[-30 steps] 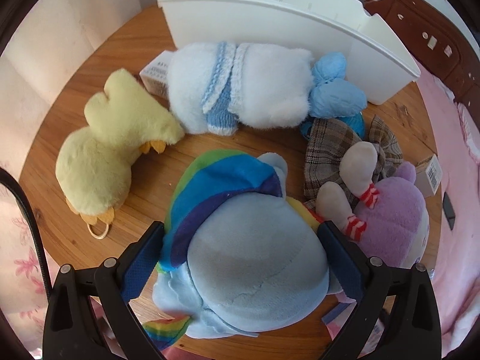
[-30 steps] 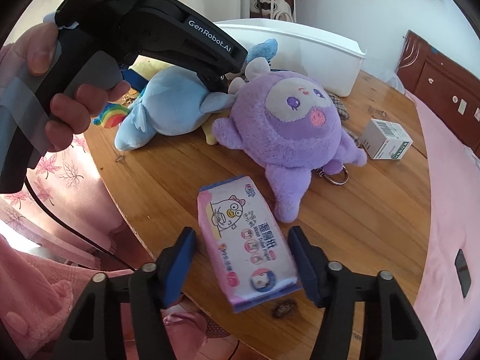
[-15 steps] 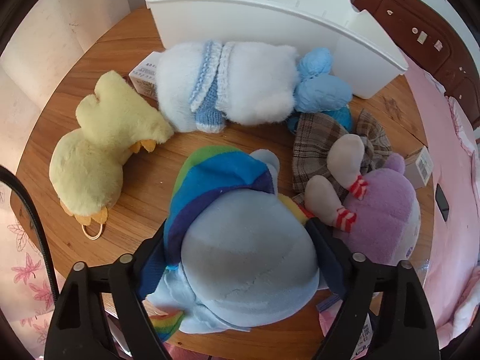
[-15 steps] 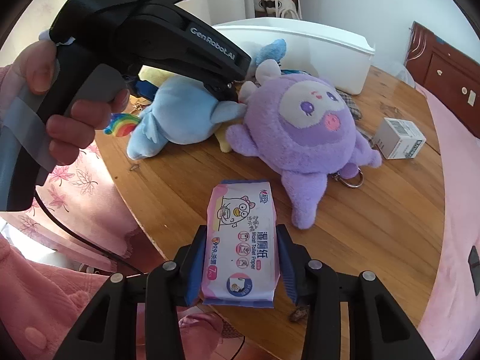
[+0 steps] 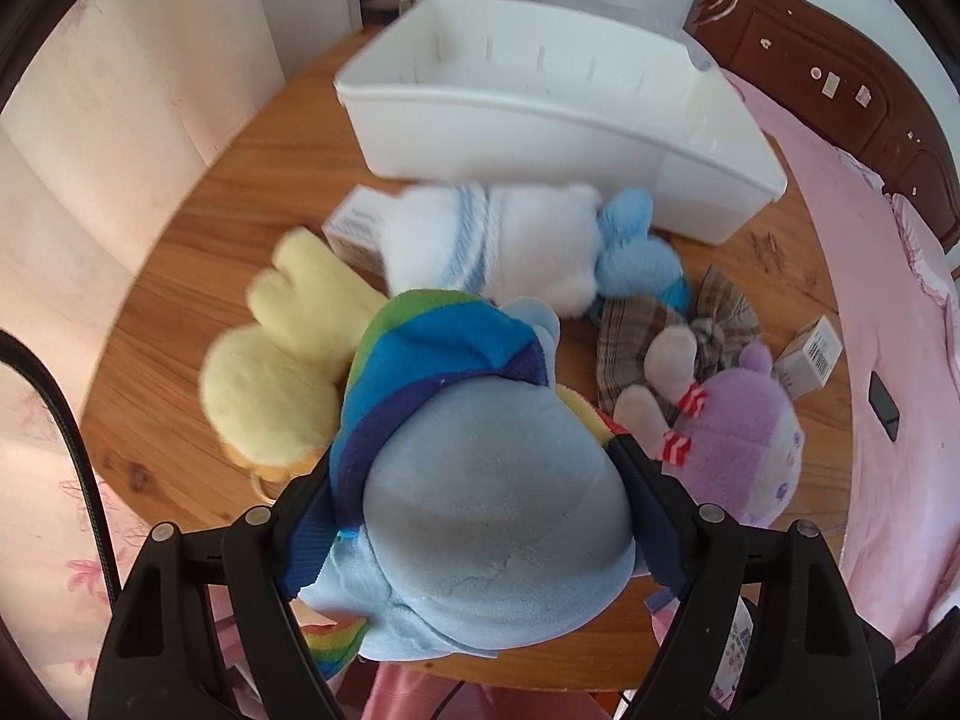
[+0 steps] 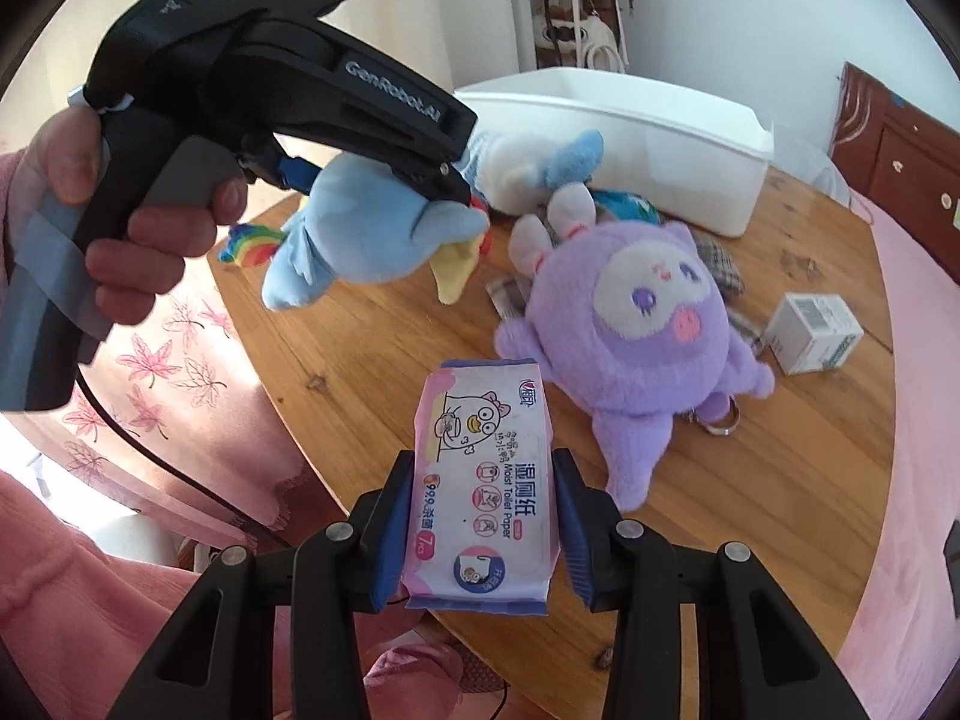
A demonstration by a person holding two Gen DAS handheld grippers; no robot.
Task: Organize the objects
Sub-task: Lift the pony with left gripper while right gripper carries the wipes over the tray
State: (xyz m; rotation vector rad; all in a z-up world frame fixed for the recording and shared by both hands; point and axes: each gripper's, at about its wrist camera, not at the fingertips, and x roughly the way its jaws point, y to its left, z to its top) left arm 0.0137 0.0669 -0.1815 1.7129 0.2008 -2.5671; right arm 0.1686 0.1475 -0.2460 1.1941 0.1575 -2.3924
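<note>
My left gripper (image 5: 474, 510) is shut on a light blue pony plush (image 5: 480, 510) with a rainbow mane and holds it above the wooden table (image 5: 180, 300). The pony also shows in the right wrist view (image 6: 366, 234), lifted in the left gripper (image 6: 384, 192). My right gripper (image 6: 483, 516) is shut on a pink pack of wet wipes (image 6: 483, 480) and holds it over the table's near edge. A white bin (image 5: 540, 114) stands at the back of the table and also shows in the right wrist view (image 6: 660, 144).
On the table lie a yellow duck plush (image 5: 282, 372), a white and blue plush (image 5: 504, 252), a purple plush (image 6: 648, 330), a plaid cloth (image 5: 636, 330) and small white boxes (image 6: 816, 330) (image 5: 354, 228). A pink bed (image 5: 900, 360) lies to the right.
My left gripper closed on the pony plush and lifted it off the table. My right gripper closed on the wipes pack and raised it.
</note>
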